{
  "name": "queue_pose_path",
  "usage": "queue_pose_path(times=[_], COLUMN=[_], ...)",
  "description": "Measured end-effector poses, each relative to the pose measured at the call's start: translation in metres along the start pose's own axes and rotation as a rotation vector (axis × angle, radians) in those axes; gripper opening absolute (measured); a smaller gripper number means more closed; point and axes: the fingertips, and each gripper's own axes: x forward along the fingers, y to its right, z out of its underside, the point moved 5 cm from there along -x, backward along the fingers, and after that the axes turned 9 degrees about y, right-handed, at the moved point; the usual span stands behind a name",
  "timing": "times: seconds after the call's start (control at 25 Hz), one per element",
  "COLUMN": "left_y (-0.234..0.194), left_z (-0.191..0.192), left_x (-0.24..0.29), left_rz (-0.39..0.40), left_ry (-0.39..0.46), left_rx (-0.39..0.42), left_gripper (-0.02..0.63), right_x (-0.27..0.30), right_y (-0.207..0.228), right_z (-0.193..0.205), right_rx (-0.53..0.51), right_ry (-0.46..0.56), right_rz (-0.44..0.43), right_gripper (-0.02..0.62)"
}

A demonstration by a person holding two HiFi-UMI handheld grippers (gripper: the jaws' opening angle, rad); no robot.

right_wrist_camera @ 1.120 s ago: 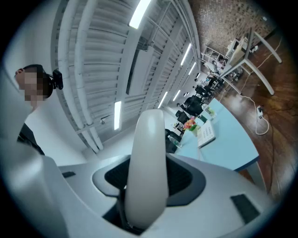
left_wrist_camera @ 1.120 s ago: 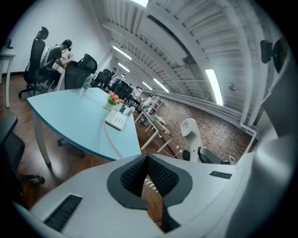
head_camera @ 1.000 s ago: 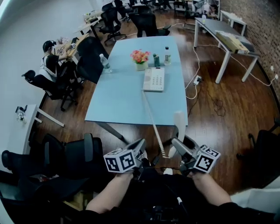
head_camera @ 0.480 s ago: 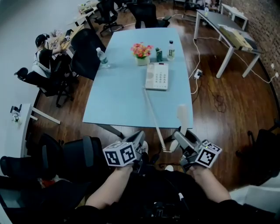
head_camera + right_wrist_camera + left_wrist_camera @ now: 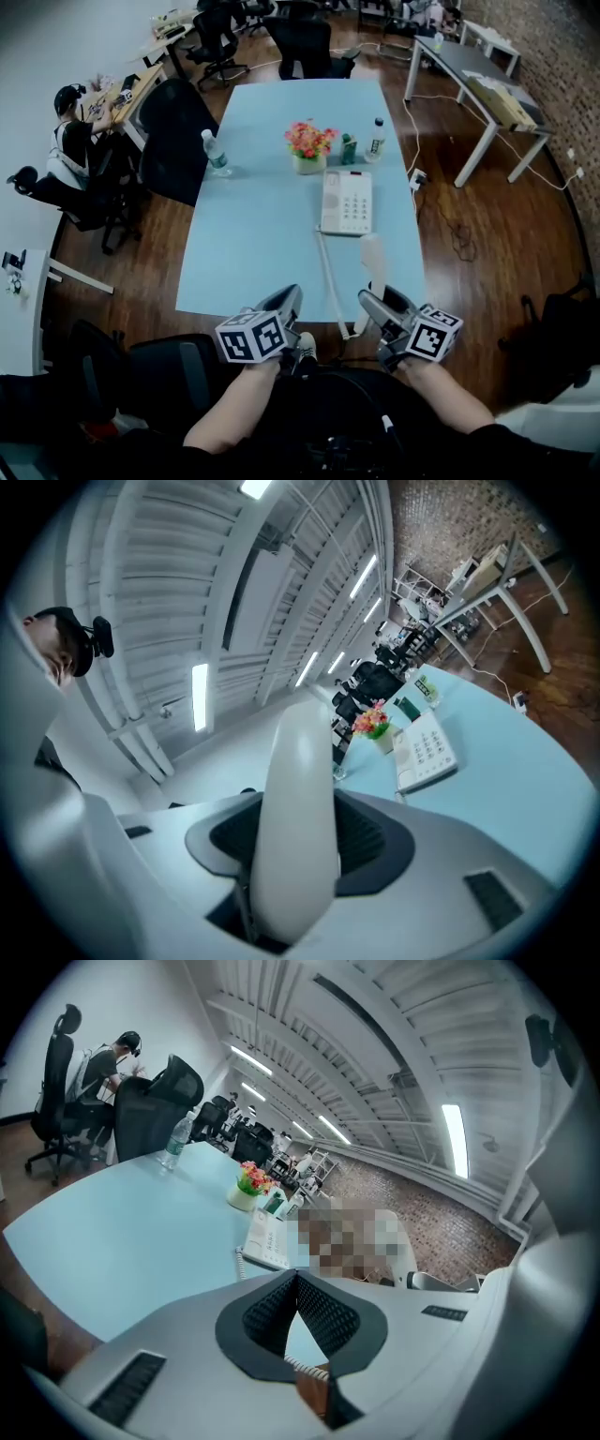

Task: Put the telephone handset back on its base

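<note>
1. Right gripper [image 5: 380,302] holds the white handset [image 5: 298,827] between its two jaws. The jaws stand wide, because the handset is fat, and the pads press on its lower part. The rest of the handset sticks up tall past the jaw tips.
2. Left gripper [image 5: 295,1279] is just beside it, low at the near side. Its jaws touch at the tips and hold nothing.
3. The handset looks hard, smooth and light. It is held near one end, so I think it could slip or tip. A hold nearer the middle looks safer to me.
4. A curly cord [image 5: 328,277] runs from the handset over the near table edge toward the base. It looks springy, so it may tug or catch.
5. The base [image 5: 347,202] lies flat on the blue table [image 5: 244,234], well ahead of the handset and not touching it. The handset must go forward and down onto it.
6. Pink flowers [image 5: 309,141] stand behind the base.
</note>
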Motion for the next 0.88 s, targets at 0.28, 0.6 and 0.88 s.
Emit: queue_pose_path(times=[0.28, 0.6, 0.88], left_y=[-0.051, -0.091, -0.106], left_z=[-0.044, -0.062, -0.076], left_x=[0.025, 0.057, 0.082], left_rz=[0.031, 0.072, 0.082], left_ry=[-0.026, -0.105, -0.131], left_rx=[0.004, 0.007, 0.033], left_gripper=[-0.002, -0.002, -0.002], right_x=[0.061, 0.108, 0.123], right_y=[0.014, 0.038, 0.054], right_z=[-0.005, 0.004, -0.001], right_rx=[-0.012, -0.014, -0.027], right_ry=[0.032, 0.043, 0.049], right_rz=[0.078, 0.215, 0.259], right_gripper=[0.236, 0.236, 0.236])
